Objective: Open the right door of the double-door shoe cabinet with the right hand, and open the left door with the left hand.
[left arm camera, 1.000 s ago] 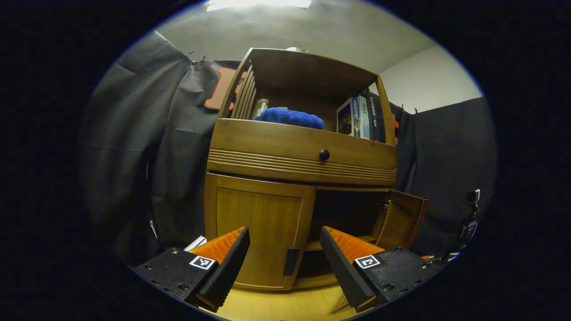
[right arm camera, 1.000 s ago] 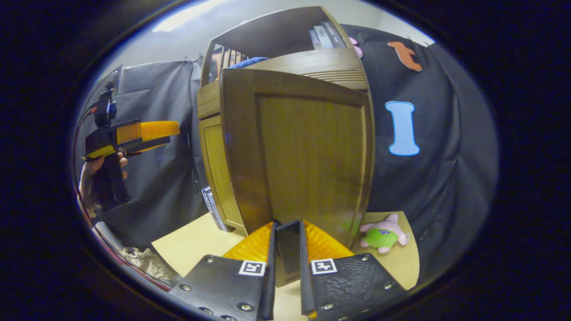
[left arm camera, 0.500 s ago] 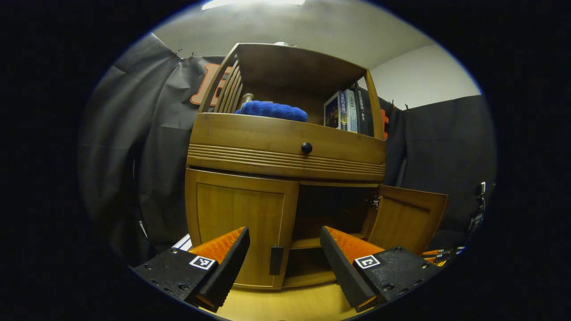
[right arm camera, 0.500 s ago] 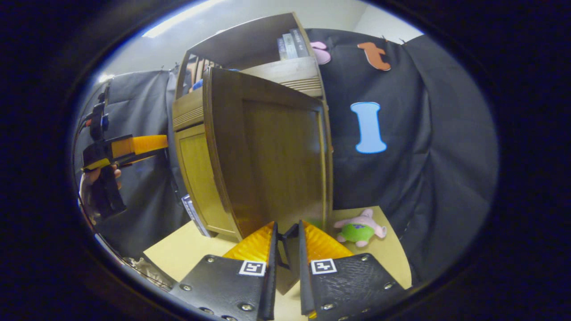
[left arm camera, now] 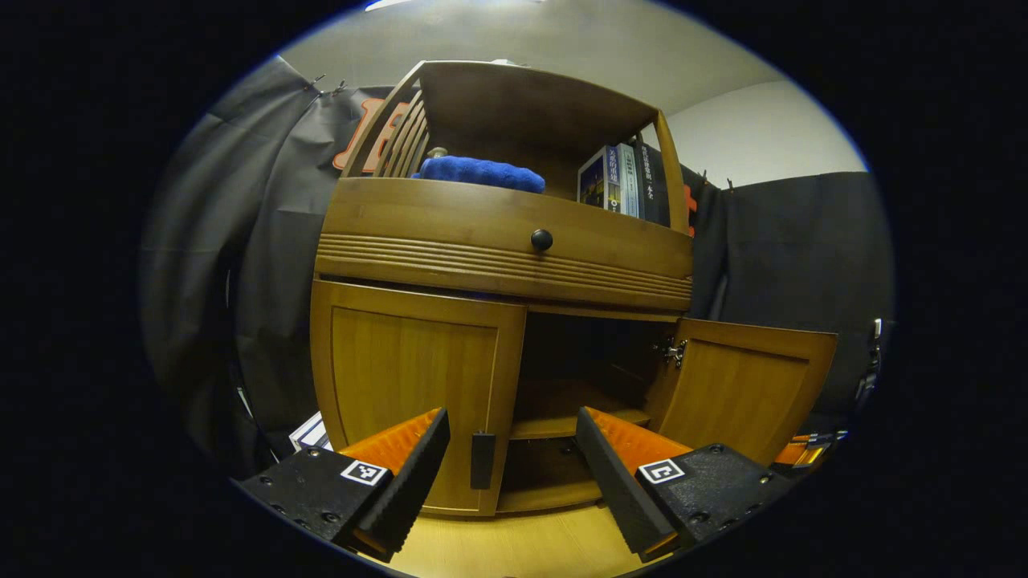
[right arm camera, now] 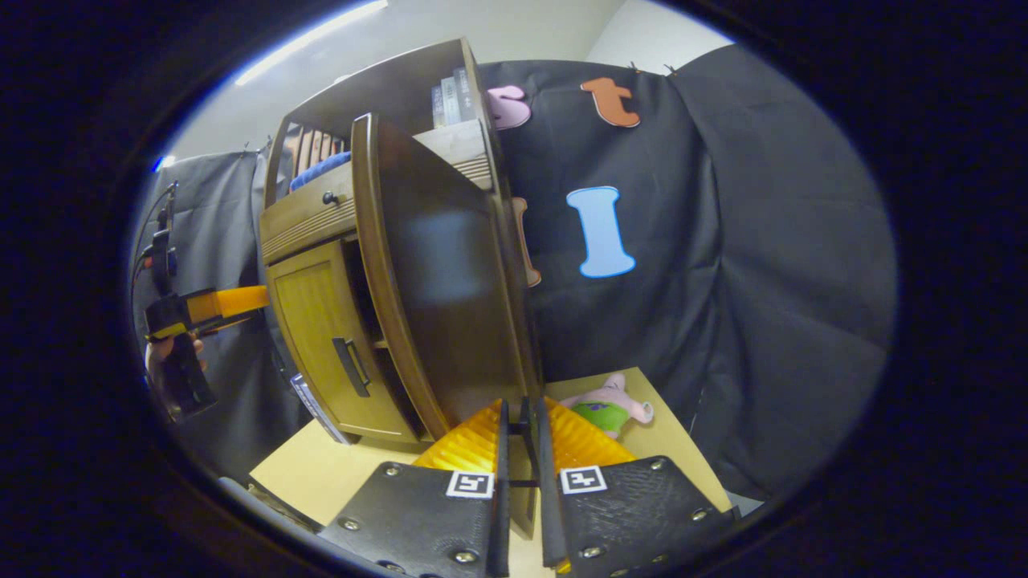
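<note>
The cabinet (left arm camera: 506, 265) stands on the tabletop (left arm camera: 522, 546); its right door (right arm camera: 442, 273) is swung wide, its left door (left arm camera: 409, 377) shut. Your right hand-held gripper (right arm camera: 520, 449) is clamped on the right door's handle; over-pulling could strain the hinge (left arm camera: 671, 351). Your left hand-held gripper (left arm camera: 510, 457) gapes empty before the left handle (left arm camera: 482, 460); closing early could miss it.

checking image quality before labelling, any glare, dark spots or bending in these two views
Left gripper view: the open compartment behind the open right wooden door is deep in shadow, and fisheye bows the wooden shoe cabinet's drawer front. Right gripper view: that door's face carries a pale sheen, its edge curves strongly, and a ceiling light strip is overexposed; the pink and green plush toy looks soft.
</note>
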A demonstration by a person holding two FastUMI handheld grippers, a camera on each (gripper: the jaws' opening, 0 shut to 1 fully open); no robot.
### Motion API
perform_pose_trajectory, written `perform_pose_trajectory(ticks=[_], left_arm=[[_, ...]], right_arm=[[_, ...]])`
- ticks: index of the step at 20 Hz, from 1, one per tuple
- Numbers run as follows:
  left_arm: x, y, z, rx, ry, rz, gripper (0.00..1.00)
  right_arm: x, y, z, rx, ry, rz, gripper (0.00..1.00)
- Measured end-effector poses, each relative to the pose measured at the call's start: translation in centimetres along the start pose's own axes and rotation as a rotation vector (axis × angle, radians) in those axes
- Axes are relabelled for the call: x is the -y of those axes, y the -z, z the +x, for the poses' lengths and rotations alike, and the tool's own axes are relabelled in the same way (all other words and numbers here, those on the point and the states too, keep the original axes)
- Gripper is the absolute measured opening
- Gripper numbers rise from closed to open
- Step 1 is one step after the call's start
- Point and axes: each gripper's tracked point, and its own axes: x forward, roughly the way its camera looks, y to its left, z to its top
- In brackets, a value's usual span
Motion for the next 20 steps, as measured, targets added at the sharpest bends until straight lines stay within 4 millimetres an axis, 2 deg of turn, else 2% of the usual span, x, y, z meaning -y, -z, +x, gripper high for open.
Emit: perform_pose_trajectory(ticks=[5, 8, 11, 14, 15, 16, 17, 18, 20], left_arm=[[-0.8, 1.8, 2.0, -0.034, -0.020, 0.007, 0.98], [-1.0, 3.4, 3.2, -0.067, -0.033, 0.002, 0.98], [-1.5, 5.5, 4.8, -0.111, -0.046, -0.018, 0.98], [-2.5, 7.1, 6.6, -0.135, -0.075, -0.014, 0.92], [-2.8, 7.4, 7.3, -0.138, -0.081, -0.015, 0.78], [-2.9, 7.8, 7.9, -0.141, -0.080, -0.020, 0.79], [-3.2, 8.2, 8.4, -0.147, -0.081, -0.026, 0.71], [-3.3, 8.7, 9.0, -0.153, -0.079, -0.033, 0.75], [-3.6, 9.4, 10.0, -0.169, -0.078, -0.045, 0.75]], right_arm=[[1.0, -0.7, -0.2, 0.015, 0.058, -0.007, 0.16], [2.3, -0.4, -0.7, 0.016, 0.049, 0.012, 0.16], [2.1, -0.8, -1.0, 0.024, 0.061, 0.003, 0.16], [2.3, -1.6, -1.7, 0.037, 0.077, -0.007, 0.16], [2.5, -1.8, -2.0, 0.043, 0.087, -0.011, 0.16], [2.7, -2.3, -2.6, 0.050, 0.096, -0.010, 0.16], [2.9, -2.8, -3.2, 0.061, 0.105, -0.009, 0.16], [3.0, -3.3, -3.8, 0.071, 0.116, -0.012, 0.16], [3.3, -4.3, -5.0, 0.093, 0.141, -0.027, 0.16]])
